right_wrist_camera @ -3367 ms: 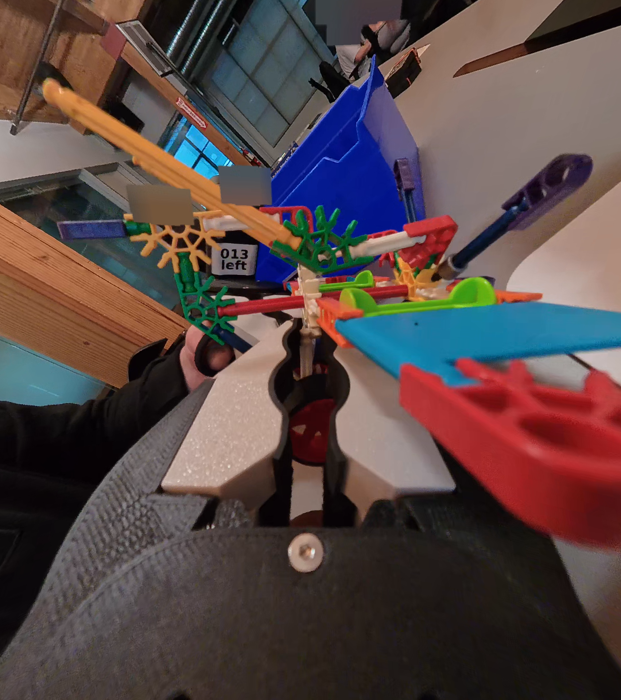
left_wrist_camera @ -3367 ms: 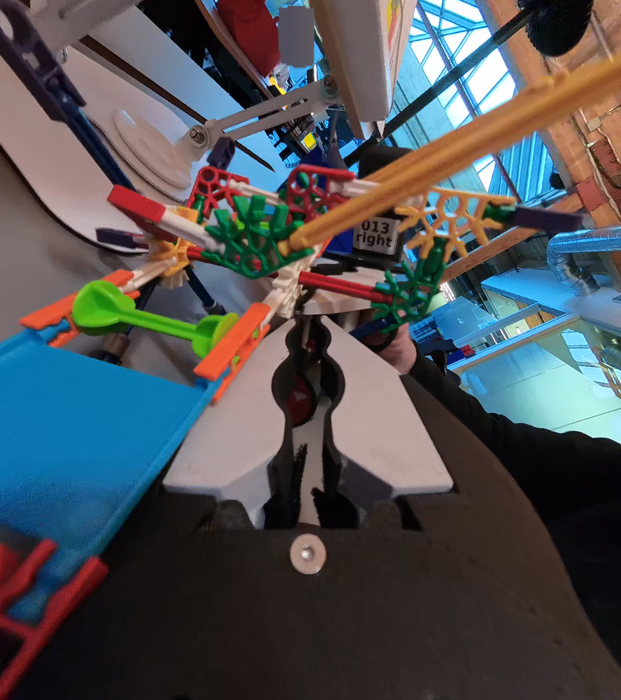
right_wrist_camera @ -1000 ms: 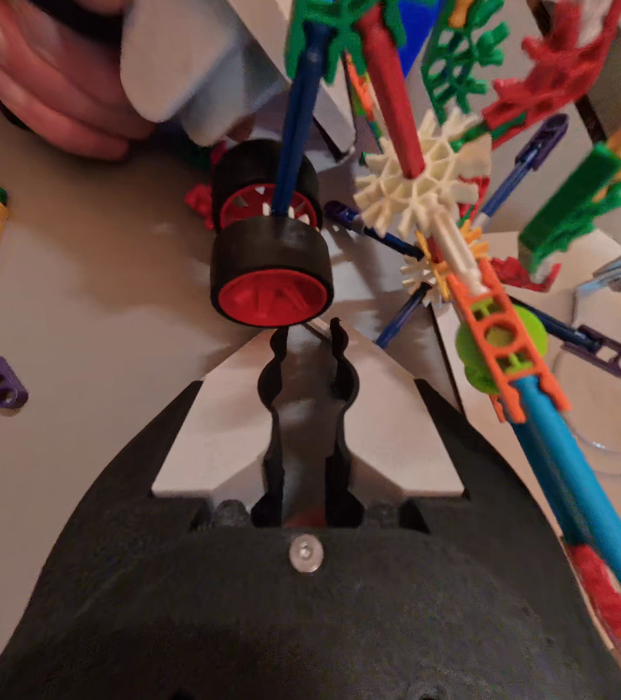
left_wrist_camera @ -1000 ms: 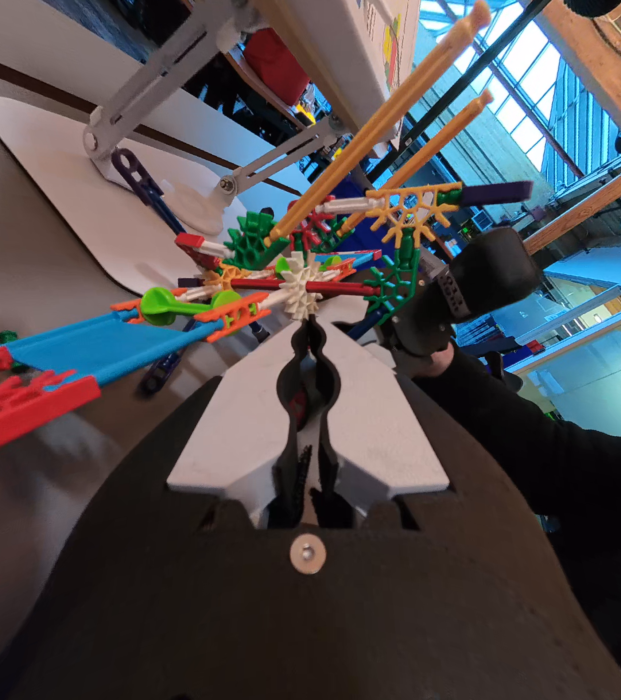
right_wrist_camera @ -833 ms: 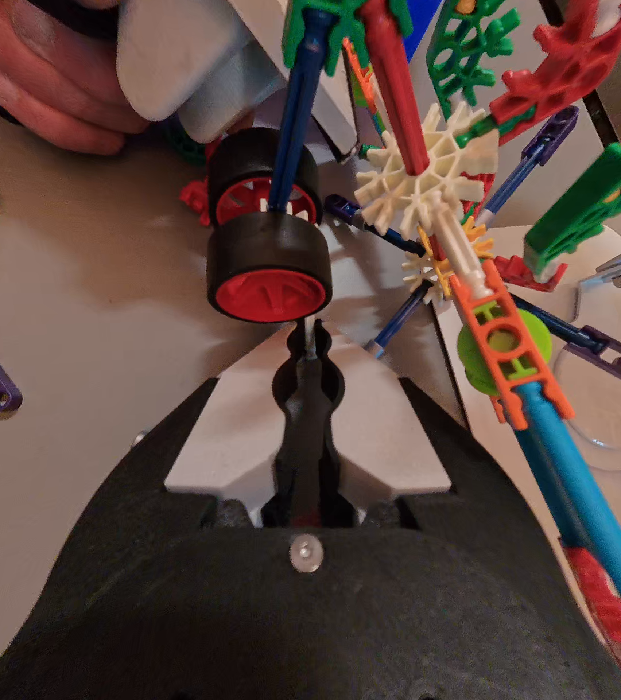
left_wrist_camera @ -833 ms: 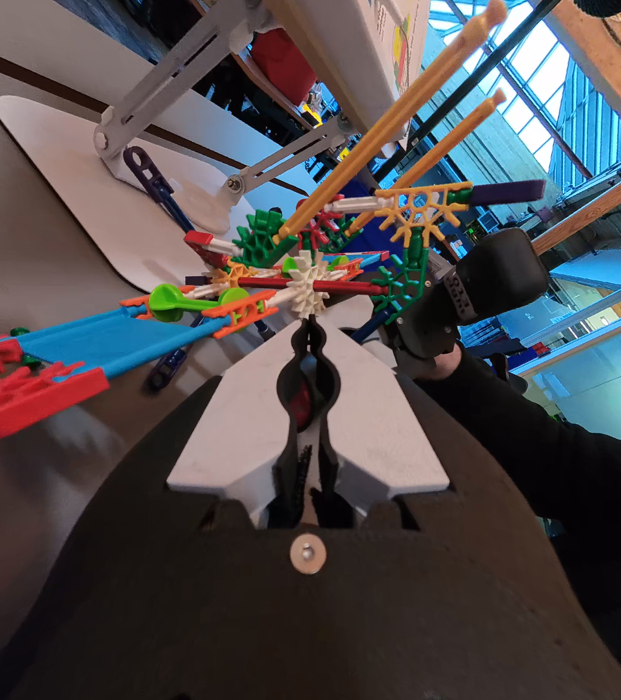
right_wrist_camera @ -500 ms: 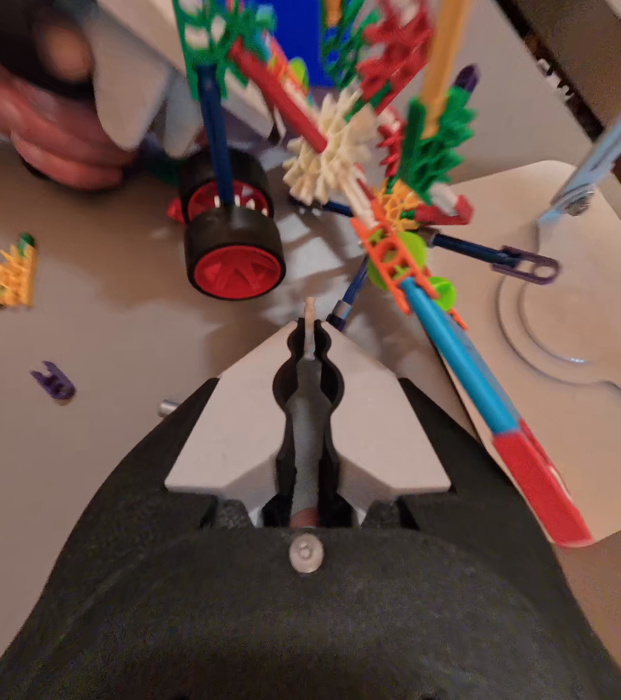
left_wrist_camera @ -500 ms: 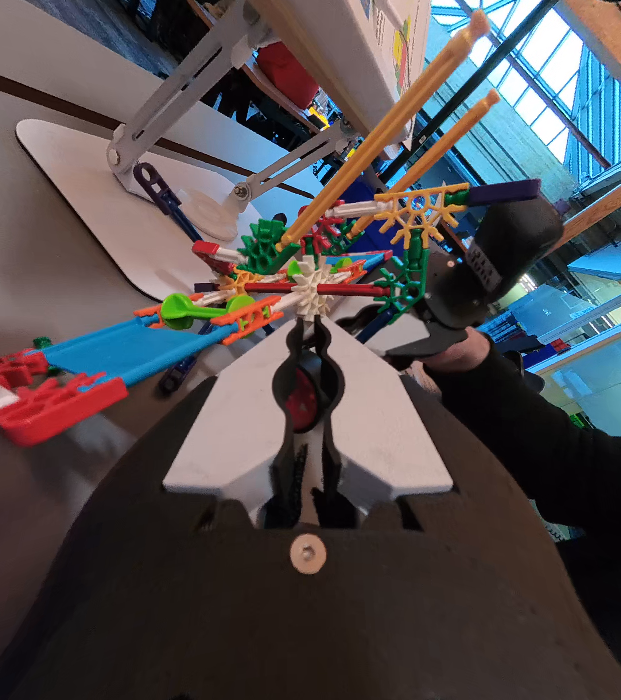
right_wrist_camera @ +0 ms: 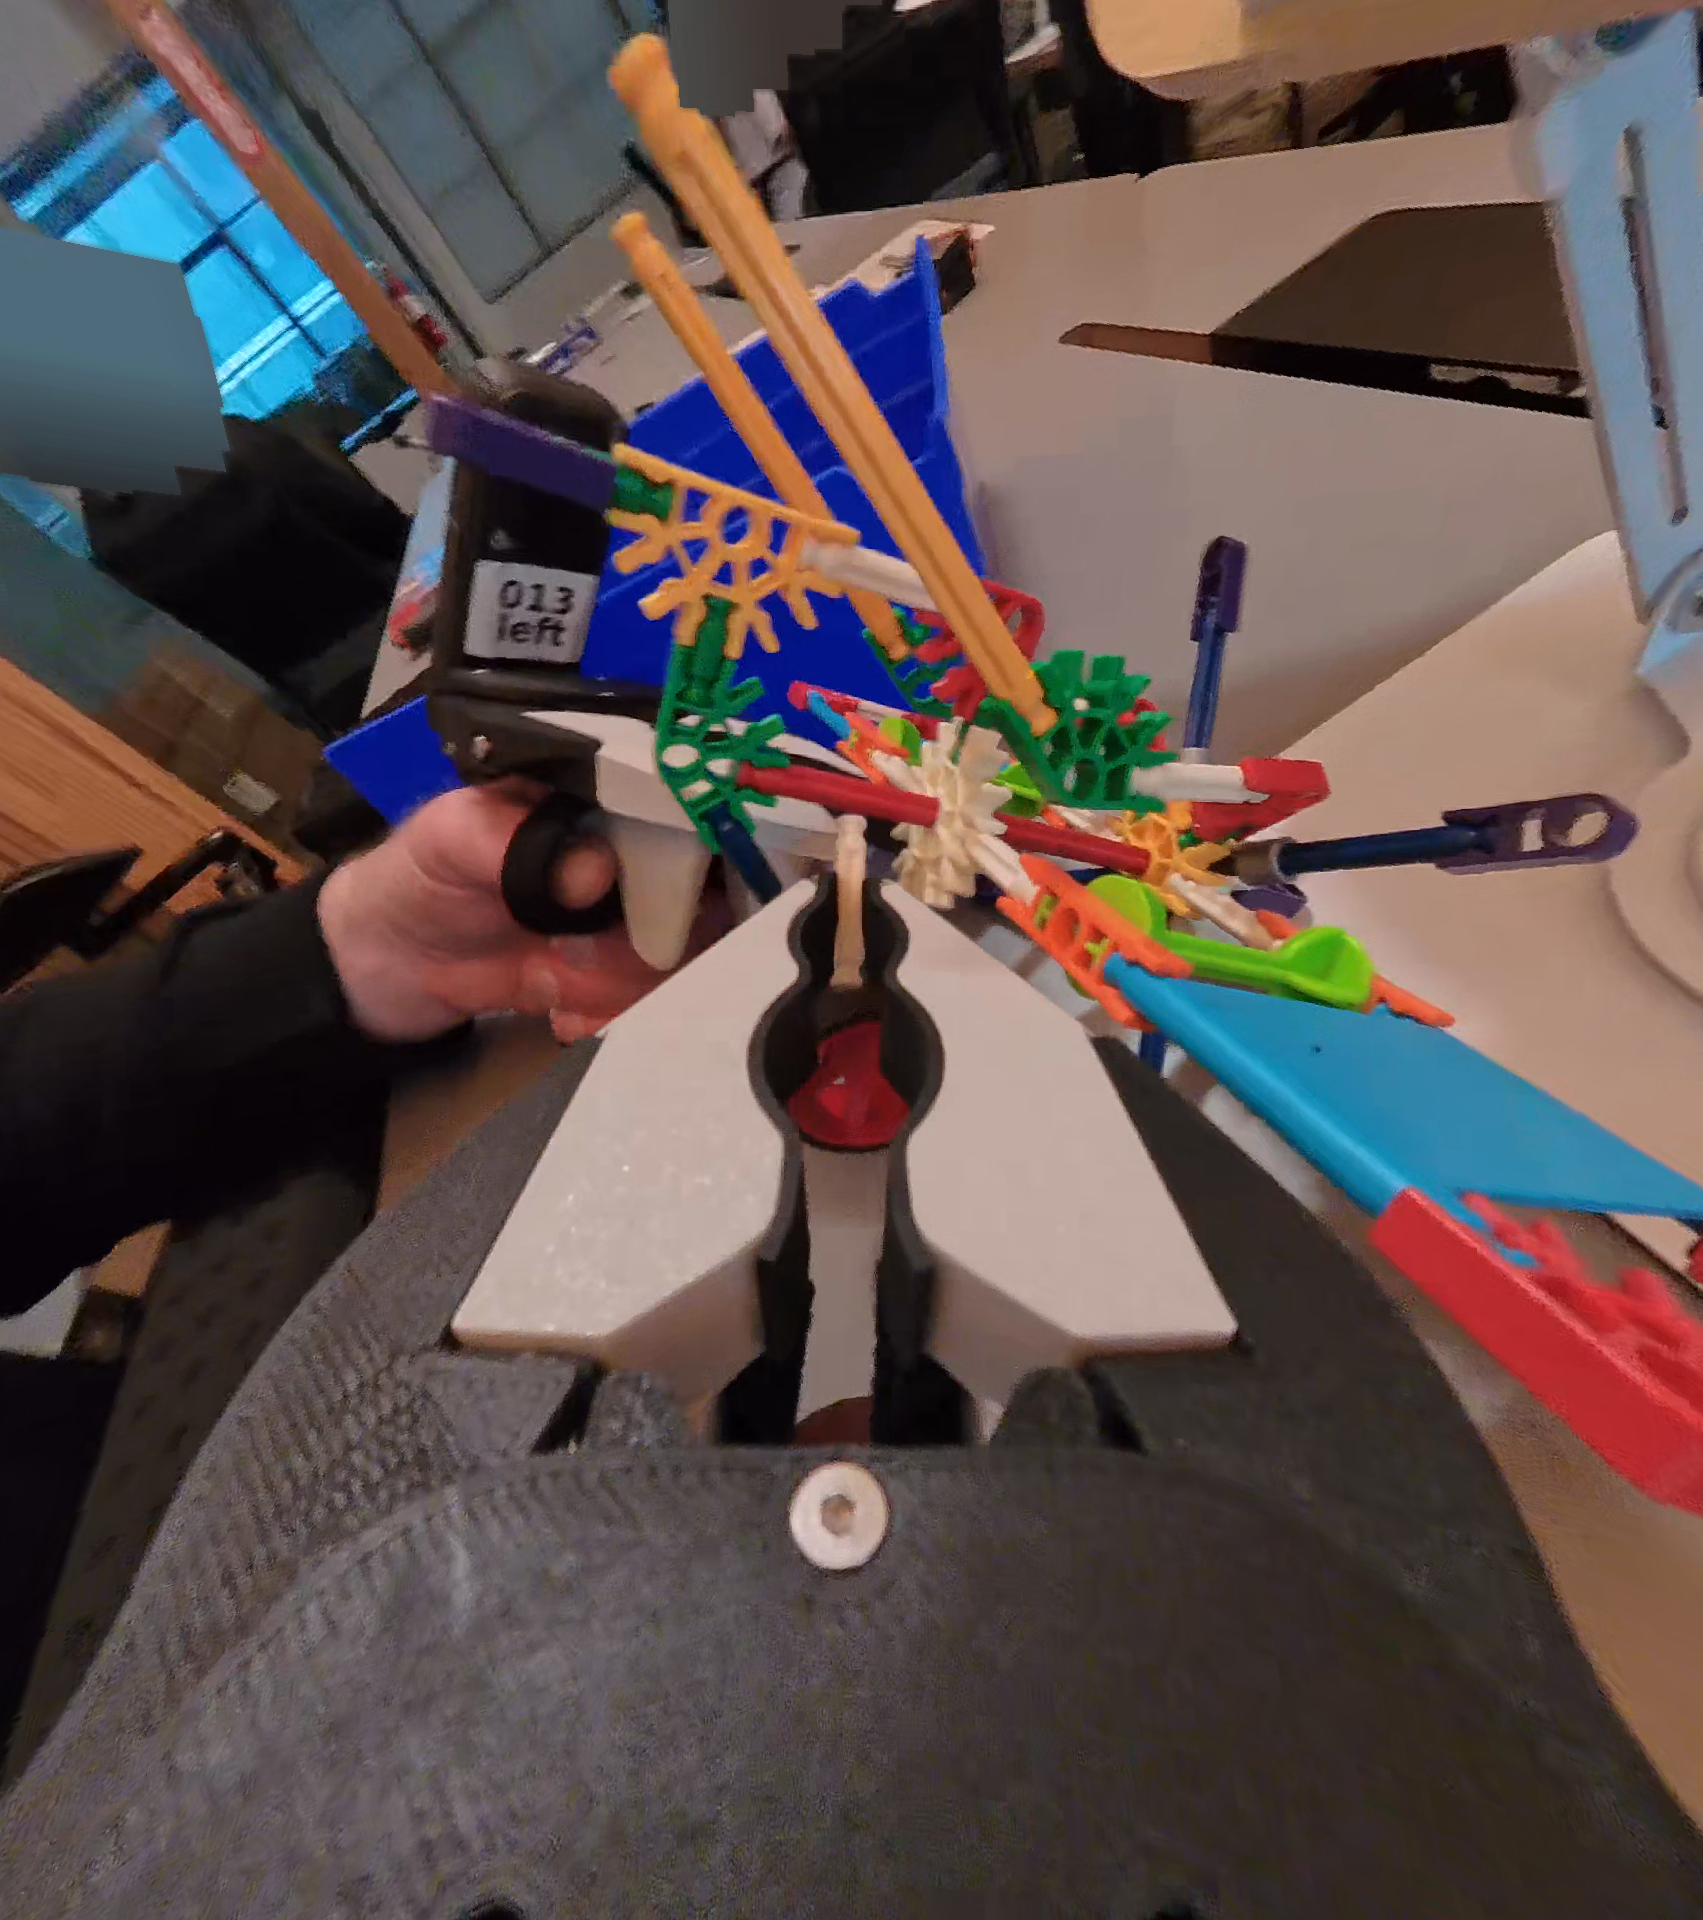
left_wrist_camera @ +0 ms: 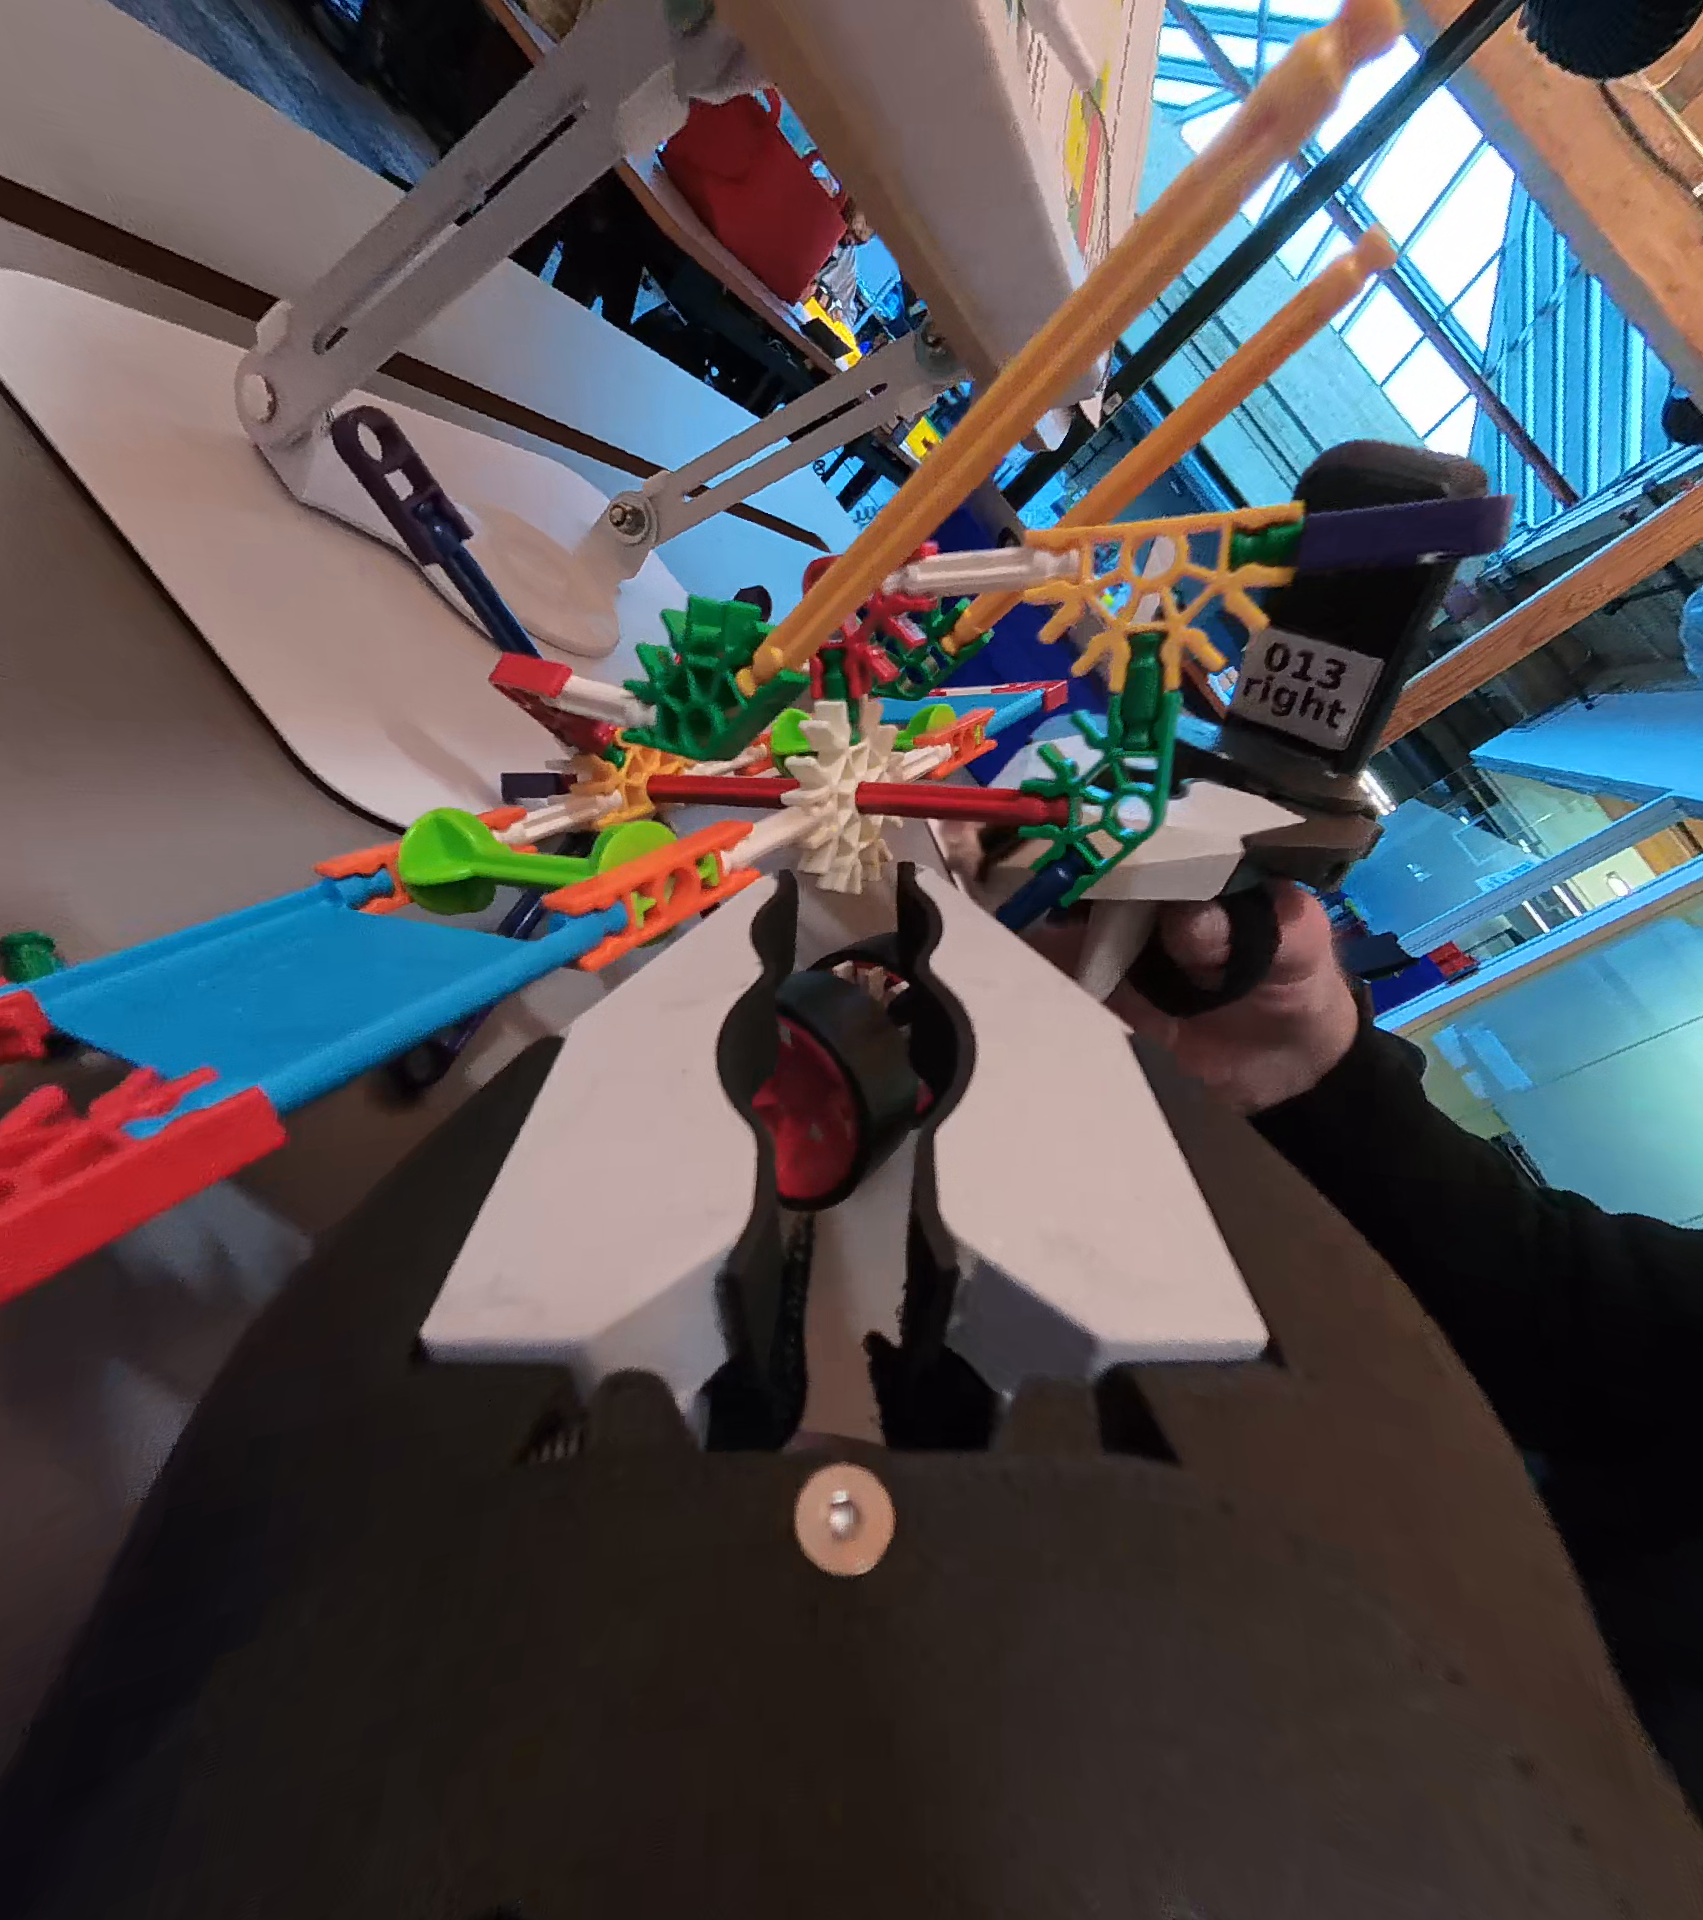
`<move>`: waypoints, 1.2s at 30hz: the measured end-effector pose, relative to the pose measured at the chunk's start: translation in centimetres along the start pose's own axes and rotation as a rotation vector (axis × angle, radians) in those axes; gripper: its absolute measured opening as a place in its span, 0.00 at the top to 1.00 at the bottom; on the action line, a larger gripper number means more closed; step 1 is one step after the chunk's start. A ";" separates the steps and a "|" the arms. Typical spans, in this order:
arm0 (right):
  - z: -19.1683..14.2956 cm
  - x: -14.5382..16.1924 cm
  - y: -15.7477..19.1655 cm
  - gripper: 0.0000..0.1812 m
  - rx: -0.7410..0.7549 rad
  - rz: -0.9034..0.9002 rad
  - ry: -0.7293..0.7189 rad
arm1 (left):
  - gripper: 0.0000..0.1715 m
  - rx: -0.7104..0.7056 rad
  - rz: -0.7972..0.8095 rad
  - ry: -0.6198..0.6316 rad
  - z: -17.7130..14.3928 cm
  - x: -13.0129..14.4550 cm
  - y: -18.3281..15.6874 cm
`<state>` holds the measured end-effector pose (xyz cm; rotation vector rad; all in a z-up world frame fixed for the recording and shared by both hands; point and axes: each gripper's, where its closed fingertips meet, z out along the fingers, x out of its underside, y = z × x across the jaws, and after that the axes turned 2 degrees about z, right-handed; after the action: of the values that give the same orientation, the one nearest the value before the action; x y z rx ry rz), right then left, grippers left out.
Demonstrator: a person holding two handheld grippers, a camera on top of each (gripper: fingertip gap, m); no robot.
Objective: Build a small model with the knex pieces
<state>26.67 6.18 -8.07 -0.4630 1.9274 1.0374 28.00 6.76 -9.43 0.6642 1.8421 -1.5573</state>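
A colourful rod-and-connector model stands on the table, with a white snowflake connector (left_wrist_camera: pixel 842 800) on a red rod, two long yellow rods (left_wrist_camera: pixel 1034 364), a light blue panel (left_wrist_camera: pixel 286 997) and black wheels with red hubs (left_wrist_camera: pixel 831 1091). My left gripper (left_wrist_camera: pixel 844 888) is open, its tips either side of the connector's lower edge. My right gripper (right_wrist_camera: pixel 847 899) is shut on a short white rod (right_wrist_camera: pixel 849 914). The rod's end reaches up beside the white connector (right_wrist_camera: pixel 951 821). A wheel (right_wrist_camera: pixel 842 1107) shows through the gap between the fingers.
A white stand base (left_wrist_camera: pixel 203 499) with metal arms lies behind the model and carries a purple piece (left_wrist_camera: pixel 390 478). A blue bin (right_wrist_camera: pixel 826 416) stands beyond the model. A small green piece (left_wrist_camera: pixel 26 951) lies on the grey table (left_wrist_camera: pixel 16 779). Less than 4 cm separates the two grippers' tips.
My right gripper opened, dropped toward the table by the wheels, shut on a short white rod and brought it up to the model. My left gripper's jaws have widened.
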 end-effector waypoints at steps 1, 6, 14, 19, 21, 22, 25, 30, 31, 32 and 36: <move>0.1 -0.2 -0.4 0.99 0.028 0.004 -0.022 | 0.92 -0.001 -0.003 -0.006 0.0 -0.1 0.0; 0.7 -0.1 -0.8 0.99 0.055 0.066 -0.061 | 0.95 -0.008 -0.005 -0.011 0.1 -0.1 0.1; 1.3 -0.1 -0.9 0.99 0.098 0.106 -0.110 | 0.96 -0.012 0.030 0.048 0.5 0.9 -0.3; 1.2 -0.6 -1.5 0.99 0.154 0.115 -0.183 | 0.95 -0.018 0.046 0.054 0.7 1.1 -0.3; 1.4 -0.4 -1.1 0.99 0.140 0.138 -0.172 | 0.95 -0.014 0.048 0.045 0.8 1.0 -0.5; 1.4 -0.3 -1.2 0.99 0.154 0.127 -0.180 | 0.95 -0.022 0.054 0.040 0.8 0.9 -0.4; 1.3 -0.3 -1.4 0.99 0.164 0.131 -0.188 | 0.96 -0.019 0.070 0.038 1.0 0.9 -0.6; 1.0 -0.5 -1.3 0.99 0.146 0.162 -0.222 | 0.95 0.024 0.079 0.030 1.3 0.9 -1.4; 1.0 -0.5 -1.3 0.99 0.141 0.172 -0.229 | 0.96 0.034 0.085 0.025 1.4 0.9 -1.7; 1.0 -0.5 -1.3 0.99 0.136 0.184 -0.233 | 0.96 0.035 0.091 0.025 1.5 0.8 -1.7; 0.9 -0.5 -1.2 0.99 0.105 0.220 -0.246 | 0.95 0.045 0.086 0.026 1.8 0.8 -1.7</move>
<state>28.23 6.13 -8.46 -0.0602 1.8270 1.0714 26.51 4.70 -9.05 0.7777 1.7783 -1.5445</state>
